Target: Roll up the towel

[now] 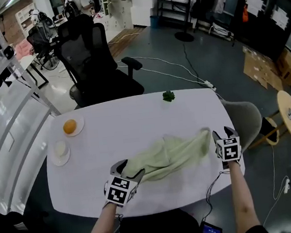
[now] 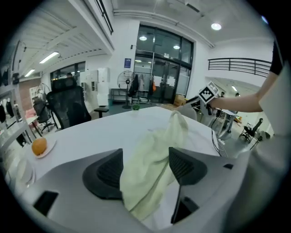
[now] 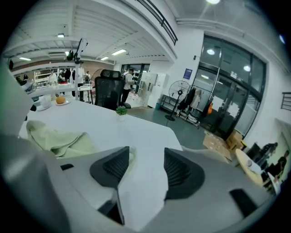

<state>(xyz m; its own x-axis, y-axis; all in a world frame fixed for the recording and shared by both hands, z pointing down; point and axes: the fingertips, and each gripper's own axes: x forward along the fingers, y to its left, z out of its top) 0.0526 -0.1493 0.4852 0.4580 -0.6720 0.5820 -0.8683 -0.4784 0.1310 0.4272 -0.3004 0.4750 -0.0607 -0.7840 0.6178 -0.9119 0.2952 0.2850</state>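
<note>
well, at the left edge of the white desk (image 1: pixel 130 122) a small plate (image 1: pixel 80 126) carries an orange (image 1: pixel 69 127), and a second plate (image 1: pixel 60 152) with something pale on it sits just nearer along the same edge. beyond the far edge, toward the left, stands a black office chair (image 1: pixel 96 62). at the near edge, left of the middle, the left gripper (image 1: pixel 129 170) points across the desk toward the right. its jaws are spread wide, and the left end of the towel (image 1: pixel 172 154) lies loose in the gap between them. the cloth brushes the left pad at most, and neither pad pinches it. the towel is pale green and crumpled. it stretches in a rumpled band from that gripper across the near half of the desk toward the right edge, where its far end rises in a small peak. a little green plant (image 1: pixel 168 96) stands near the far edge, right of the middle and well apart from the towel. the right gripper (image 1: pixel 224 131) sits at the right edge, just beside the towel's raised end. its jaws are parted, with only bare desk surface between them. the cloth lies off to the left of its left jaw, and whether it touches that jaw cannot be told. a grey chair (image 1: pixel 245 116) stands just past the right edge.
</note>
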